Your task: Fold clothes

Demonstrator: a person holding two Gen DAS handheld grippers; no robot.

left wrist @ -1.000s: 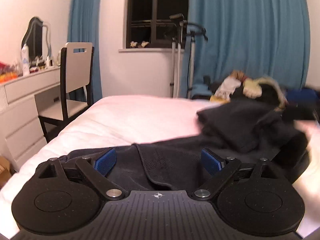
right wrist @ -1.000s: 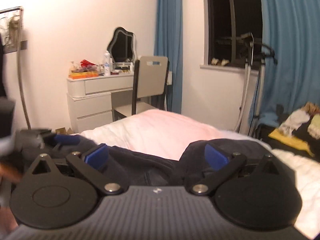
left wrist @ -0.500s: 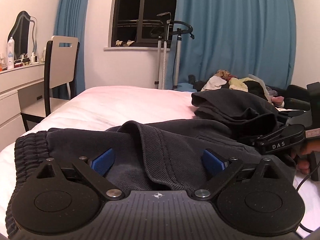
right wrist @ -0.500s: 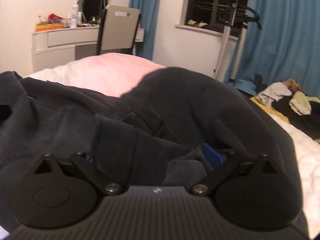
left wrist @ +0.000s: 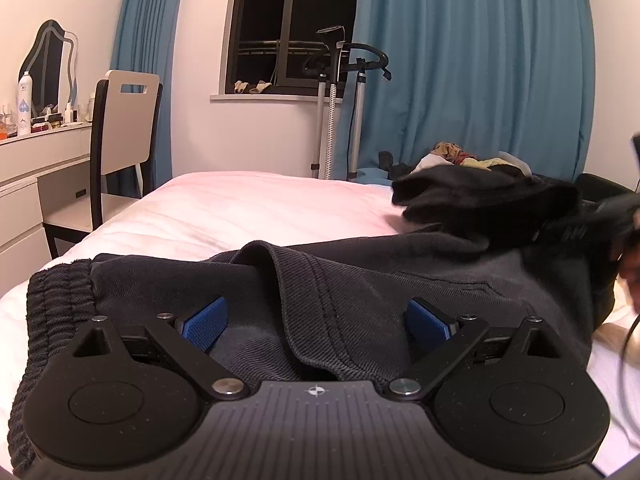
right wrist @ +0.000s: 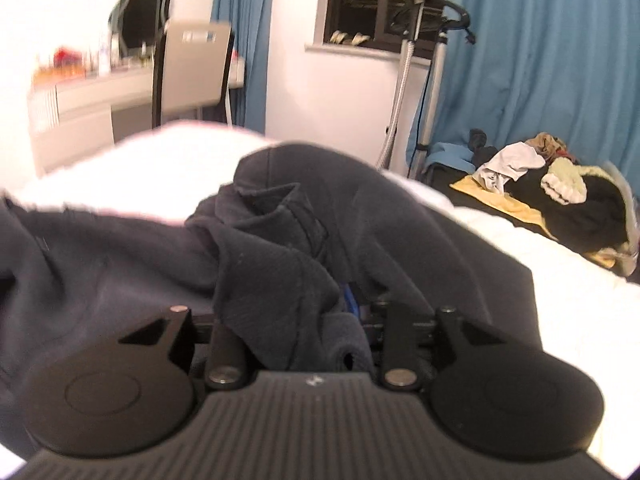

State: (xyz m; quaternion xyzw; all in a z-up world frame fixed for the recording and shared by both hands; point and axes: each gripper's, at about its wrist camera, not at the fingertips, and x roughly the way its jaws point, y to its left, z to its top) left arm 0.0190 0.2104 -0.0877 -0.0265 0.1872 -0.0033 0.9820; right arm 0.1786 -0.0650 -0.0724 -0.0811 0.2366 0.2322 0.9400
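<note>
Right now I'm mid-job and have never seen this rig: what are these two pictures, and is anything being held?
Each picture comes from a camera on a hand-held two-finger gripper, looking forward along its fingers. In the left view, the left gripper stands open over dark grey trousers spread on a white bed. In the right view, the right gripper has just been closing and pinches a bunched fold of the same trousers. A pile of clothes lies at the far side.
</note>
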